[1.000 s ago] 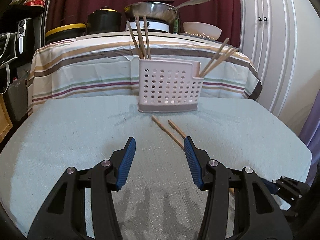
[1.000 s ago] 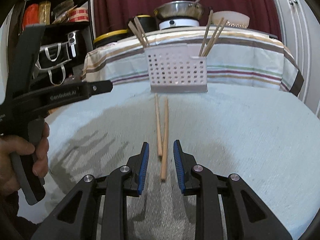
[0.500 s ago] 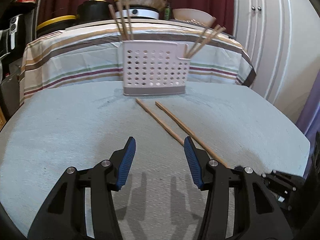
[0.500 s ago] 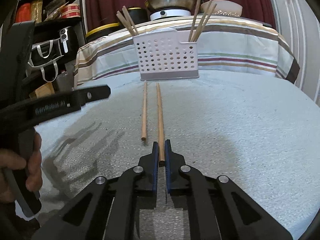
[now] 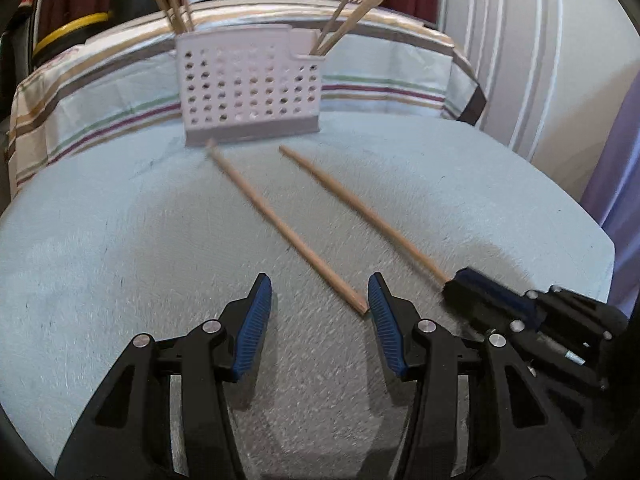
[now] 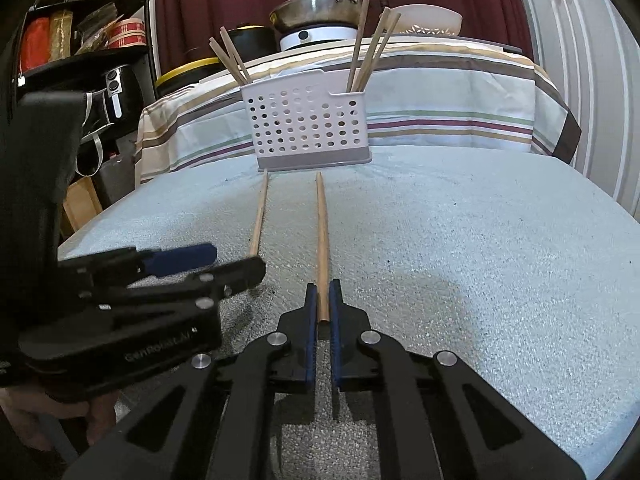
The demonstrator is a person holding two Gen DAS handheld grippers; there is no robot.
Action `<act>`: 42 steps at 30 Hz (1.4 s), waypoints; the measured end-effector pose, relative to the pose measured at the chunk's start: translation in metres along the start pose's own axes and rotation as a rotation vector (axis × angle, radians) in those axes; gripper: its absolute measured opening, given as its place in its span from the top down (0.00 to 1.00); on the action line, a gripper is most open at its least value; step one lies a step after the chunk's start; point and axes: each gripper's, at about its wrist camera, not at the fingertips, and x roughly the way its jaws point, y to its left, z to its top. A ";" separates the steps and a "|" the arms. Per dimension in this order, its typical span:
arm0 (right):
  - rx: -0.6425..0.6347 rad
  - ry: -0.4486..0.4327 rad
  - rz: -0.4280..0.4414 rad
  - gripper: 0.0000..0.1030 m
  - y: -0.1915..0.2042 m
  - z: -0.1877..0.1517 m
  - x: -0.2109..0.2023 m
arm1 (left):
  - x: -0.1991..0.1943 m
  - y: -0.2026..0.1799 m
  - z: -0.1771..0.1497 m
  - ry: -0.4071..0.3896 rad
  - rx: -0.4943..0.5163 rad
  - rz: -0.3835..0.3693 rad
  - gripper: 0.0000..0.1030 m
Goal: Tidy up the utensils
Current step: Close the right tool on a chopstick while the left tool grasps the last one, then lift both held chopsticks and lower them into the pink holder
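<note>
- Pale blue desk (image 6: 460, 248) is filling the middle of both frames, carrying a perforated holder (image 6: 308, 124) at upper centre with several chopsticks already standing in it.
- Two chopsticks are lying loose, so sorting seems unfinished.
- Right tool (image 6: 322, 304) is pinching the right chopstick (image 6: 321, 232).
- Left tool (image 5: 316, 316) is hovering half spread around the left chopstick (image 5: 280, 224), not gripping.

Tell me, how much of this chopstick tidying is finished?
Mostly done: six chopsticks already stand in the perforated holder. In hand: the right gripper is shut on the near end of one chopstick. Left: the other chopstick lies loose on the table, its end beside the open left gripper.
</note>
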 end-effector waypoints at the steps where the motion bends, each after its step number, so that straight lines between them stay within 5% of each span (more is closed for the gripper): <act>1: 0.000 -0.001 0.001 0.94 0.000 0.000 0.000 | -0.003 0.004 -0.001 -0.003 -0.017 0.011 0.52; 15: 0.001 -0.009 0.004 0.94 0.003 0.001 0.002 | -0.009 0.022 -0.011 -0.070 -0.087 0.045 0.53; 26: 0.028 -0.006 0.016 0.94 -0.001 -0.001 0.008 | -0.007 0.023 -0.012 -0.099 -0.093 0.046 0.92; 42: 0.019 -0.059 0.004 0.94 0.001 0.007 -0.004 | -0.027 0.035 -0.013 -0.161 -0.093 0.062 0.94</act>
